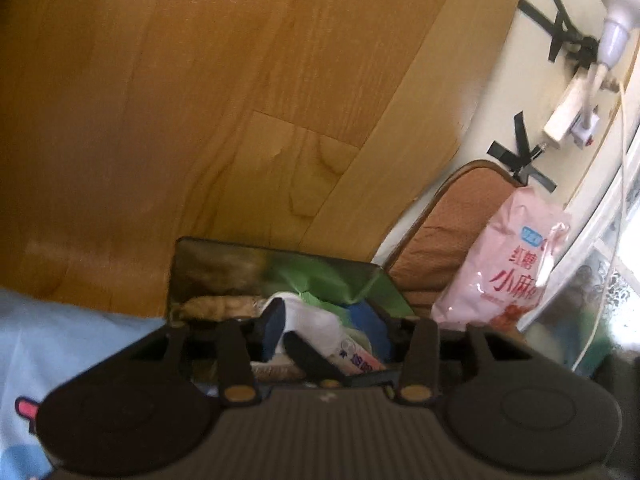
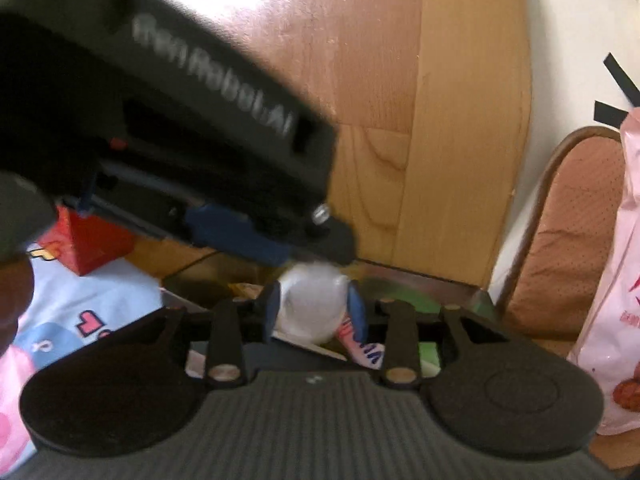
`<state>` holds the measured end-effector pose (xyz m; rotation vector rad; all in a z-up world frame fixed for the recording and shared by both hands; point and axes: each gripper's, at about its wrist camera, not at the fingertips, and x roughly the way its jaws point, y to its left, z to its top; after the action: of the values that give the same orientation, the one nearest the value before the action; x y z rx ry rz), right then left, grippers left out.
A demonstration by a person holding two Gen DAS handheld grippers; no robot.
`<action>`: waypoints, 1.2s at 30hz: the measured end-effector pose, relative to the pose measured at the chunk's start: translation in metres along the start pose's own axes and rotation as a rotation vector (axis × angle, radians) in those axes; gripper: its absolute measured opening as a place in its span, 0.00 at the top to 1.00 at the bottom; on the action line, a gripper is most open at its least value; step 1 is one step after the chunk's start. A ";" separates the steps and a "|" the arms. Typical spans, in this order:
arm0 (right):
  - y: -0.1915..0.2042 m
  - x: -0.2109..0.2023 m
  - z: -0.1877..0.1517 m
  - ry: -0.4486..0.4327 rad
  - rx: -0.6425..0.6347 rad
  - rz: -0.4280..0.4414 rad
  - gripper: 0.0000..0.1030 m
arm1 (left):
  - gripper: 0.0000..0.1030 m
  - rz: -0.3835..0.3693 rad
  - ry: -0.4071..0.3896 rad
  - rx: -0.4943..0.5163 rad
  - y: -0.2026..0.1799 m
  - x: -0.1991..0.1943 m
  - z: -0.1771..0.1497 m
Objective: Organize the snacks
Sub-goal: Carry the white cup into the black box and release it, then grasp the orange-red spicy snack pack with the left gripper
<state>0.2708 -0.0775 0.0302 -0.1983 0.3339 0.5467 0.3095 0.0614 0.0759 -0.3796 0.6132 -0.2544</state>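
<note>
Snack packets are seen heaped inside a dark, shiny-walled rectangular box [image 1: 208,264] that rests at the edge of a pale blue cartoon-printed cloth [image 1: 60,320], against a honey-coloured wooden panel [image 1: 200,100]. Among the contents, a tan, lumpy wrapped snack [image 1: 218,307], a crumpled green wrapper [image 1: 316,280] and a white packet with pink and blue print [image 1: 352,354] can be made out.

From the left wrist view, the left gripper [image 1: 282,334] is lowered into the box with its blue-padded fingers set a little apart; whether anything is pinched between them cannot be told, since the blur hides the contact. From the right wrist view, the right gripper [image 2: 316,312] is closed around a white rounded pouch [image 2: 310,306], which is pressed on both sides by the blue pads [image 2: 272,308] just above the box. The other gripper's black body is seen crossing the upper left of this view, its tip touching or nearly touching the top of the pouch.

A large pink plastic bag of snacks with red Chinese lettering [image 1: 508,264] is stood upright beside the box, leaning against a brown padded chair back [image 1: 460,208]. A small red carton [image 2: 86,240] is set on the cloth to the left.
</note>
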 end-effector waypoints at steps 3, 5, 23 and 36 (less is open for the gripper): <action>-0.009 -0.035 -0.001 -0.029 0.029 0.030 0.48 | 0.53 -0.007 -0.023 -0.011 0.005 -0.025 -0.016; -0.017 -0.063 -0.006 -0.006 0.084 0.066 0.48 | 0.51 -0.034 -0.005 -0.040 0.012 -0.047 -0.037; 0.058 -0.179 -0.074 0.330 0.079 0.370 0.46 | 0.52 -0.001 0.173 -0.185 0.028 -0.150 -0.178; 0.143 -0.196 -0.077 0.249 -0.248 0.382 0.45 | 0.52 0.237 0.124 -0.055 0.016 -0.207 -0.211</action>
<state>0.0169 -0.0717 0.0154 -0.4492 0.5516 0.9453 0.0212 0.0893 0.0156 -0.3426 0.7818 -0.0346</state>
